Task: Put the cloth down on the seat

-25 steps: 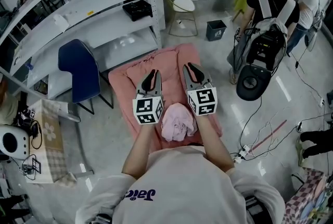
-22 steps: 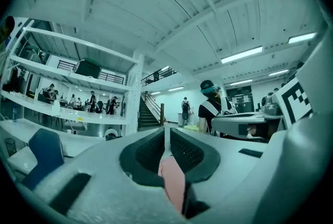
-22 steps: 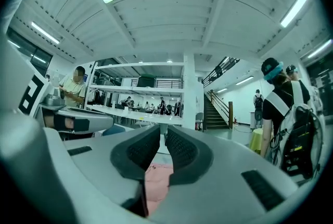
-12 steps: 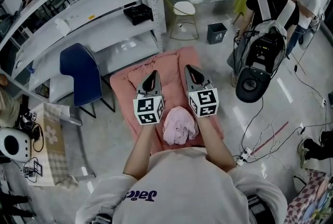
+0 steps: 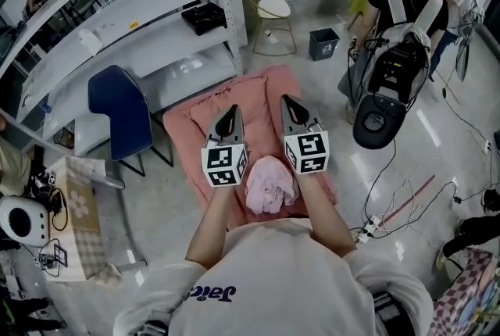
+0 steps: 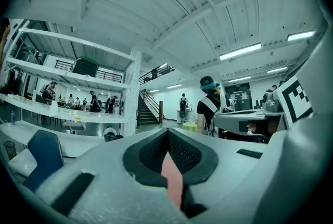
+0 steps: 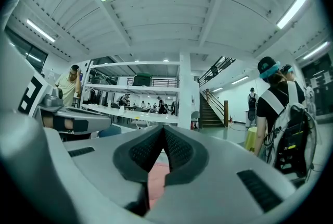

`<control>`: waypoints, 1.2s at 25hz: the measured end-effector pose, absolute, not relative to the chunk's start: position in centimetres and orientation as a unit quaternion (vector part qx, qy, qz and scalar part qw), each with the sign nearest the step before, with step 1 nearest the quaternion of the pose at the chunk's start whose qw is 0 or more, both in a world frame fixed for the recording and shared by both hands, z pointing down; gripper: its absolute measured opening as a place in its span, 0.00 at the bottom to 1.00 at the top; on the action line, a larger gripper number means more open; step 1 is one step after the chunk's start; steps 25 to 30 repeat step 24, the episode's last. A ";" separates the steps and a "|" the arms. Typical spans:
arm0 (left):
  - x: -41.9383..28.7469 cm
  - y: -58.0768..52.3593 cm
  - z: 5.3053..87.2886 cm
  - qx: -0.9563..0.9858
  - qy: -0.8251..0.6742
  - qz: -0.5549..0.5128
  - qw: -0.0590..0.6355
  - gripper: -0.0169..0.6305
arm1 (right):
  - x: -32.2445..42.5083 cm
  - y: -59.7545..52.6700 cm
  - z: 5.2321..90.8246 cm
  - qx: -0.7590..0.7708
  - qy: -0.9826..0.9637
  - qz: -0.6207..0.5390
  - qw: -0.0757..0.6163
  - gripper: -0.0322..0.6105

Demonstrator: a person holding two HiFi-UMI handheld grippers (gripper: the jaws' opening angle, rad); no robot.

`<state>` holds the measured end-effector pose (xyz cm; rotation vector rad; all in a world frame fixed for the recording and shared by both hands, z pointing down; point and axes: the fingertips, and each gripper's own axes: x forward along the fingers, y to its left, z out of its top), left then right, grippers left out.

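Head view, looking steeply down: a salmon-pink padded seat (image 5: pixel 205 117) sits low on the glossy grey floor. A crumpled pale-pink cloth (image 5: pixel 269 184) rests on the seat's 6 o'clock edge, between the person's forearms and clear of both sets of jaws. The left hand-held gripper (image 5: pixel 231 111) and the right hand-held gripper (image 5: pixel 287 100) hover side by side over the middle of the seat, both pointing towards 12 o'clock, with the cloth behind their marker cubes. Left gripper view: the jaws of the left hand-held gripper (image 6: pixel 167 131) meet at their tips and clamp nothing; the pink strip below the tips is fabric lying beneath, seen through the gap. Right gripper view: the jaws of the right hand-held gripper (image 7: pixel 164 128) are likewise pressed together and empty, with the same pink showing beneath them. Around the seat, by the head view's clock: a dark blue chair (image 5: pixel 117 101) at 9 o'clock; white metal shelving (image 5: pixel 148 22) at 10 to 11 o'clock, carrying a black box (image 5: pixel 205 16); a wire-framed stool with a white round top (image 5: pixel 273 10) at 12 o'clock; a small dark bin (image 5: pixel 323 44) at 1 o'clock; a standing person in a black shirt (image 5: pixel 388 2) with a grey-and-black backpack (image 5: pixel 394 65) at 2 o'clock
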<state>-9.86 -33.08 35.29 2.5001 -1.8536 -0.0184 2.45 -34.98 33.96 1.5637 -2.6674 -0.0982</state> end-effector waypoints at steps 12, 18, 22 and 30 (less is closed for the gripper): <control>-10.0 -32.9 35.1 0.799 -0.601 -0.012 0.014 0.05 | 3.0 -34.9 34.7 0.513 -0.858 -0.021 0.032 0.07; -9.9 -33.0 35.6 0.799 -0.601 -0.013 0.020 0.05 | 3.2 -35.1 35.0 0.515 -0.856 -0.018 0.036 0.07; -9.7 -33.3 36.0 0.799 -0.600 -0.011 0.023 0.05 | 3.4 -35.3 35.3 0.516 -0.856 -0.017 0.037 0.07; -9.6 -33.5 36.2 0.799 -0.600 -0.010 0.025 0.05 | 3.5 -35.5 35.5 0.515 -0.856 -0.016 0.038 0.07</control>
